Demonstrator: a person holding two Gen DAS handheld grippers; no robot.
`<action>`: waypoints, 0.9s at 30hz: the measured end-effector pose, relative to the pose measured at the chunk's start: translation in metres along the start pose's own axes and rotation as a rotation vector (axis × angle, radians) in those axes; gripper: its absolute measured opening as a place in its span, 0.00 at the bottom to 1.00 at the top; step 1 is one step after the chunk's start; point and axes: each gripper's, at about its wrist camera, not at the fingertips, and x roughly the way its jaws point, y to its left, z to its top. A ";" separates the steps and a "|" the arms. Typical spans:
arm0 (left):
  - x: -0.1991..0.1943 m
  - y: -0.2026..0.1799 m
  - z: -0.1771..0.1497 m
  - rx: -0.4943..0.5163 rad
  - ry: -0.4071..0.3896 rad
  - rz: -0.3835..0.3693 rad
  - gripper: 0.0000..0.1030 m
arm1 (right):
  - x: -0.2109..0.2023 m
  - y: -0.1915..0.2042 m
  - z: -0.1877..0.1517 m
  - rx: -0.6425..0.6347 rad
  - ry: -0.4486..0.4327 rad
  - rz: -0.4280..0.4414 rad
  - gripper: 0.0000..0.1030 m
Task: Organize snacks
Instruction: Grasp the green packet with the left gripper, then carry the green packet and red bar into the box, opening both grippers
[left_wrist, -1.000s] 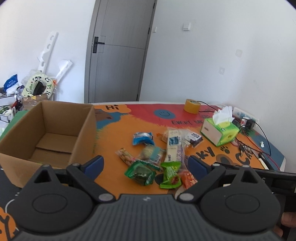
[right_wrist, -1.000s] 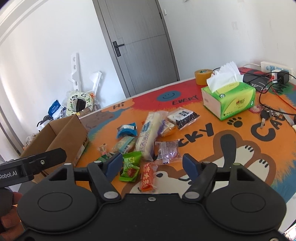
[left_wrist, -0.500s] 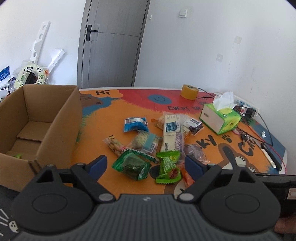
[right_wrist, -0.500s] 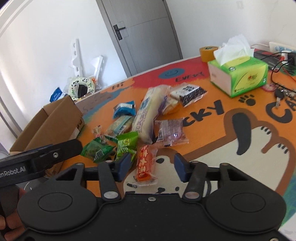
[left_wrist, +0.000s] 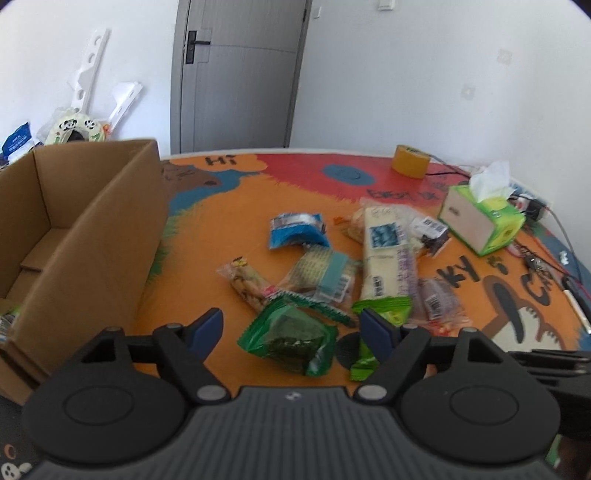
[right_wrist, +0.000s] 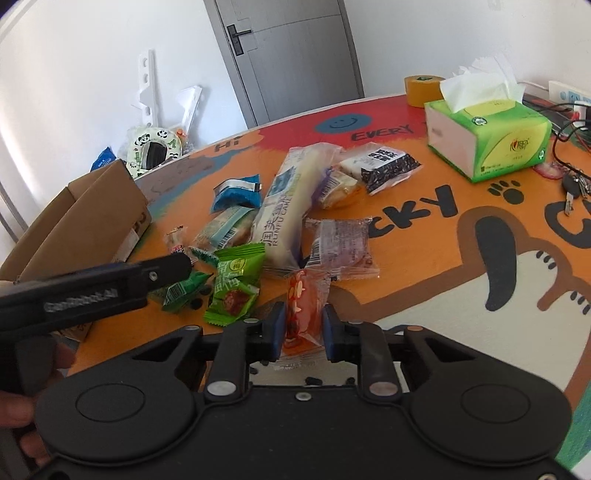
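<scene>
Right hand-held gripper clamps one orange packet — left hand-held gripper gapes over two green packets.

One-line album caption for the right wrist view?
Right gripper clamps an orange snack packet on the cartoon table mat.

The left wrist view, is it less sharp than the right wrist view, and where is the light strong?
Left wrist view: snacks such as the dark green packet look soft with blur, door edges bend from the fisheye. Right wrist view: sharper, print on the long cake packet is readable, and the tissue box is brightly lit.
</scene>
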 end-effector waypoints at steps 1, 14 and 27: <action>0.004 0.000 -0.001 -0.002 0.012 0.005 0.76 | 0.000 0.000 0.000 -0.004 0.001 0.000 0.22; 0.005 -0.005 -0.009 0.011 0.026 -0.003 0.36 | -0.001 0.008 0.002 -0.034 -0.016 -0.027 0.20; -0.051 -0.010 0.003 0.006 -0.067 -0.023 0.36 | -0.040 0.025 0.008 -0.020 -0.117 0.015 0.20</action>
